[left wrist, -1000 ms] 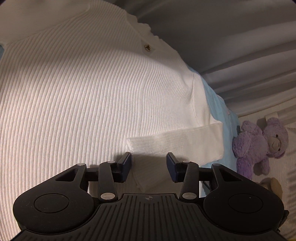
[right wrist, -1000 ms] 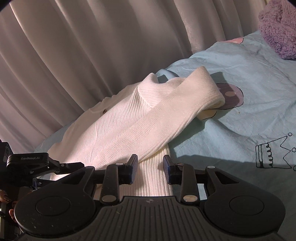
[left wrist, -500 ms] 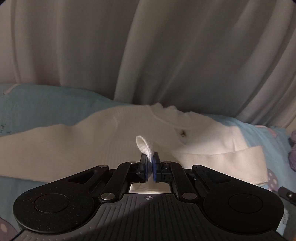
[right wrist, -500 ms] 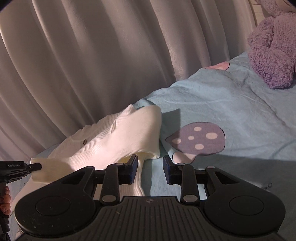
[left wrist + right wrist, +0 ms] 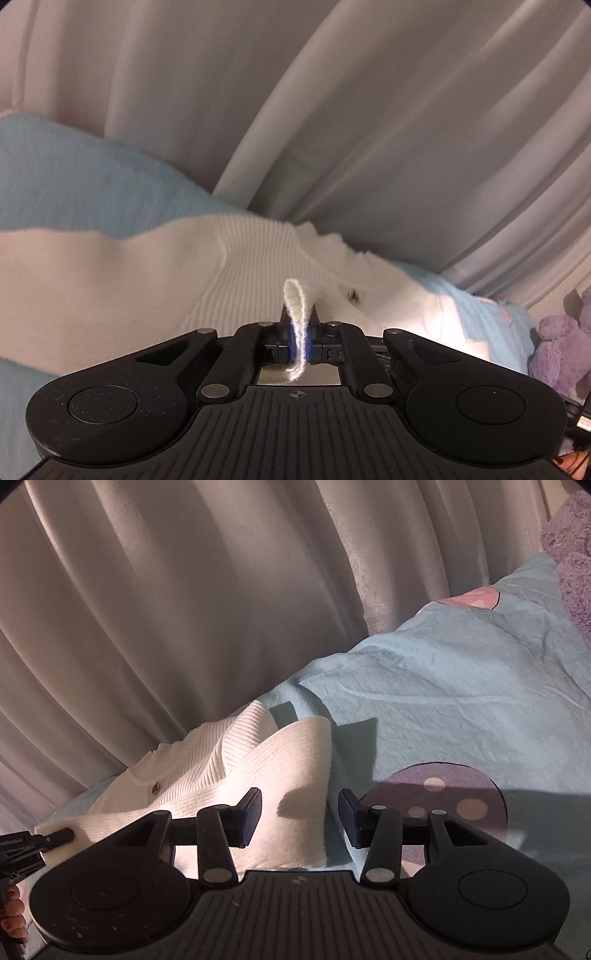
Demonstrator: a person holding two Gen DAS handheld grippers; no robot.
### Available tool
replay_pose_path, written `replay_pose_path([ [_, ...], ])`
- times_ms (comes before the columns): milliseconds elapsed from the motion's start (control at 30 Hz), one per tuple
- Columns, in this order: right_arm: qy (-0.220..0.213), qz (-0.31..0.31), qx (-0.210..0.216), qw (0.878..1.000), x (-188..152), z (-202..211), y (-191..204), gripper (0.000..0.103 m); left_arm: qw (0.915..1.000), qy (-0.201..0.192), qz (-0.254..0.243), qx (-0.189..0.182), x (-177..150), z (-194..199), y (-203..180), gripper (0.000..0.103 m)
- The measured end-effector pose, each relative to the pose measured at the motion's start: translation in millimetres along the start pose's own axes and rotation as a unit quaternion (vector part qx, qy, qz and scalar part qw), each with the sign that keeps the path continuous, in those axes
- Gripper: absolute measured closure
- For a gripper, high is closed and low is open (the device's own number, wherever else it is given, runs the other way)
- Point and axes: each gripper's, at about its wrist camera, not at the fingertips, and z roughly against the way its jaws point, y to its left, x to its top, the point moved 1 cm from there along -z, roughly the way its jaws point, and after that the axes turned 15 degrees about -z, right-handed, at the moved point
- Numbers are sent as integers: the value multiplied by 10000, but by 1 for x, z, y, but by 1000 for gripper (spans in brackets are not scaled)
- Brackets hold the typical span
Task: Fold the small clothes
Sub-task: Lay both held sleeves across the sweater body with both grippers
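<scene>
We have the white ribbed knit cardigan (image 5: 155,280) lying on the light blue printed bedsheet (image 5: 443,686), its collar towards the pale pleated curtain (image 5: 369,110) and one small dark button (image 5: 353,293) showing near the neck. Our left gripper (image 5: 300,338) has its fingers pressed together on a thin fold of the knit, a loop of cloth standing up above them; in the right wrist view that same gripper pinches the cuff end of the sleeve laid across the body. Our right gripper (image 5: 297,818) hovers over the folded sleeve (image 5: 295,771) with its fingers spreading; the cloth lies below and between them, but the pads do not press on it.

The step in hand, we judge, is carrying the pinched edge over to make the next fold. To do it well, we should keep the left pinch firm and lift only enough for the knit to clear itself, since ribbed fabric stretches and drags. We should move the right gripper clear before the fold comes over, or use it to pin the crease line. The purple plush teddy bear (image 5: 557,350) sits well apart at the bed's edge.
</scene>
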Motion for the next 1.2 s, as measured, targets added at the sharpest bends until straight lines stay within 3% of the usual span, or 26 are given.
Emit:
replay_pose_path([
  [167,257,50,194,9995,2,-18,7,55,9976,7,-210,658,14,5,12,96],
  [300,410,127,224,9988,1,-39,13,56,9971,257,28,717,8,-4,26,96],
  [433,467,14,330,9984,3,-50,11,80,9964,390,102,746,0,-10,37,96],
  [467,442,18,385,9983,4,-49,12,91,9963,411,128,742,0,-11,39,96],
  [500,306,122,349,9988,4,-45,16,94,9962,426,148,741,-1,-13,39,96],
  [567,-168,640,-17,9978,3,-33,27,95,9965,418,130,713,-1,-13,36,96],
  [667,-958,1396,-608,9837,-2,-17,38,96,9981,345,-101,510,-1,-15,20,96],
  [833,-545,1633,-1024,9797,-10,-42,30,95,9908,560,-703,1008,-6,-45,-1,96],
  [1033,-226,619,-315,9973,2,-31,6,83,9939,483,-502,858,-1,-49,9,96],
  [1167,-168,631,-228,9976,-2,-35,9,80,9952,412,-352,813,7,-51,14,96],
  [1200,-213,763,-298,9964,-5,-35,13,85,9948,408,-382,850,8,-53,12,96],
])
